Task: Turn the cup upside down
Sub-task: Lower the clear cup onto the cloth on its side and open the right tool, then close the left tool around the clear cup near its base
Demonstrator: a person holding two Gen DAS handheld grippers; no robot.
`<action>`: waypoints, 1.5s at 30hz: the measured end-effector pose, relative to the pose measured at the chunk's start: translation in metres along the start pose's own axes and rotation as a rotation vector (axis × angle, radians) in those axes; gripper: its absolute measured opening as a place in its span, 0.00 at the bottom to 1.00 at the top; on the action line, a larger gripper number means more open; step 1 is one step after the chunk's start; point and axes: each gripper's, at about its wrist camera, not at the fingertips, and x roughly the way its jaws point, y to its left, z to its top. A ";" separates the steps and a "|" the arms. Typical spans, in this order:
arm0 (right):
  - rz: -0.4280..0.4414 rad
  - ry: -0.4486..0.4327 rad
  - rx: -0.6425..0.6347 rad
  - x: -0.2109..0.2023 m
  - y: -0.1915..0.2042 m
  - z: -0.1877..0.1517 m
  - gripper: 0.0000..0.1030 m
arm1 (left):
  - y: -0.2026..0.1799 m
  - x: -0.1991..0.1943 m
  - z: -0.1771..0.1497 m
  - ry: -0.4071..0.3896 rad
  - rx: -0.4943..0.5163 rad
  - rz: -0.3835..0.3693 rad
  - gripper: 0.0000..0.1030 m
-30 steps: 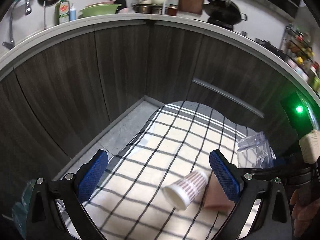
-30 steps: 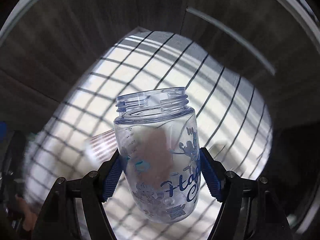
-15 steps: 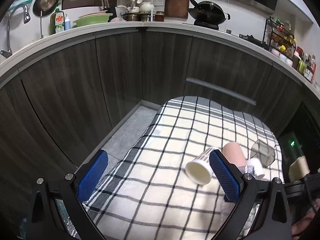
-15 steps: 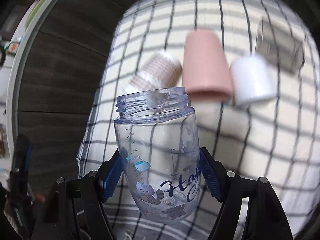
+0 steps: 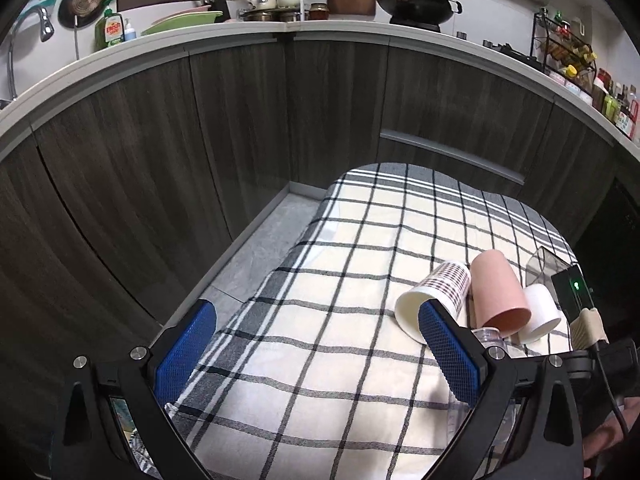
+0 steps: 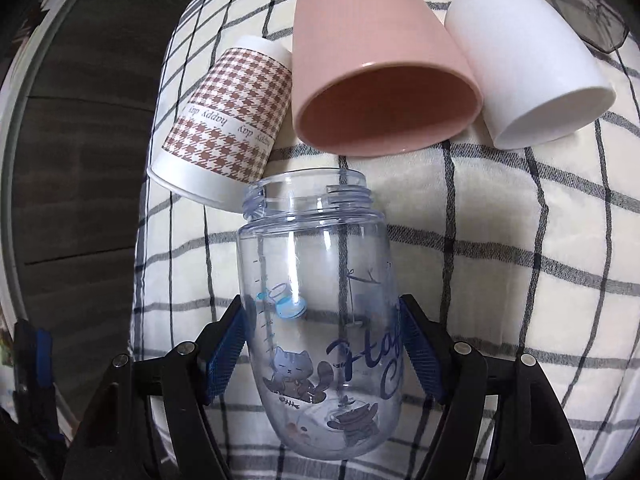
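The right gripper (image 6: 322,344) pinches the clear cup (image 6: 320,320) between its blue fingers (image 6: 226,352) at the lower body, threaded mouth pointing away over the checked cloth (image 6: 500,280). Just past the mouth lie a houndstooth cup (image 6: 228,120), a pink cup (image 6: 376,60) and a white cup (image 6: 528,68). The left gripper (image 5: 316,352) hangs with fingers spread, holding nothing, above the cloth-covered worktop.

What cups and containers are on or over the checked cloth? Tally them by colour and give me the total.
Brown houndstooth cup: 1
Pink cup: 1
White cup: 1
Clear cat-print cup, held in the right tool: 1
Smoky grey container: 1
Total: 5
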 end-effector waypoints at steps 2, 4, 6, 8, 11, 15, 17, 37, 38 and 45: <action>-0.005 -0.008 -0.009 -0.001 0.001 -0.001 0.72 | -0.001 0.001 -0.002 0.002 0.004 -0.013 1.00; -0.009 -0.017 -0.019 -0.003 0.001 -0.003 0.73 | -0.001 0.000 -0.004 0.001 0.006 -0.023 1.00; -0.015 -0.030 -0.024 -0.002 0.003 -0.005 0.81 | -0.002 -0.002 -0.006 -0.003 0.010 -0.025 1.00; -0.019 -0.050 -0.031 -0.006 0.005 -0.009 0.82 | -0.004 -0.004 -0.006 -0.009 0.014 -0.031 1.00; -0.013 -0.075 -0.042 -0.015 0.006 -0.014 0.82 | -0.006 -0.010 -0.008 -0.022 0.014 -0.054 1.00; 0.002 -0.153 -0.053 -0.039 0.001 -0.027 0.82 | -0.013 -0.020 -0.015 -0.053 0.021 -0.099 1.00; 0.005 -0.224 -0.062 -0.057 -0.003 -0.039 0.82 | -0.018 -0.024 -0.020 -0.067 0.026 -0.117 1.00; -0.276 -0.820 -0.087 -0.148 -0.068 -0.141 0.82 | -0.099 -0.031 -0.082 -0.134 0.161 -0.253 1.00; -0.291 -0.835 -0.091 -0.149 -0.070 -0.143 0.82 | -0.104 -0.030 -0.085 -0.136 0.172 -0.258 1.00; -0.417 -1.015 -0.090 -0.156 -0.078 -0.170 0.85 | -0.125 -0.012 -0.104 -0.080 0.196 -0.280 1.00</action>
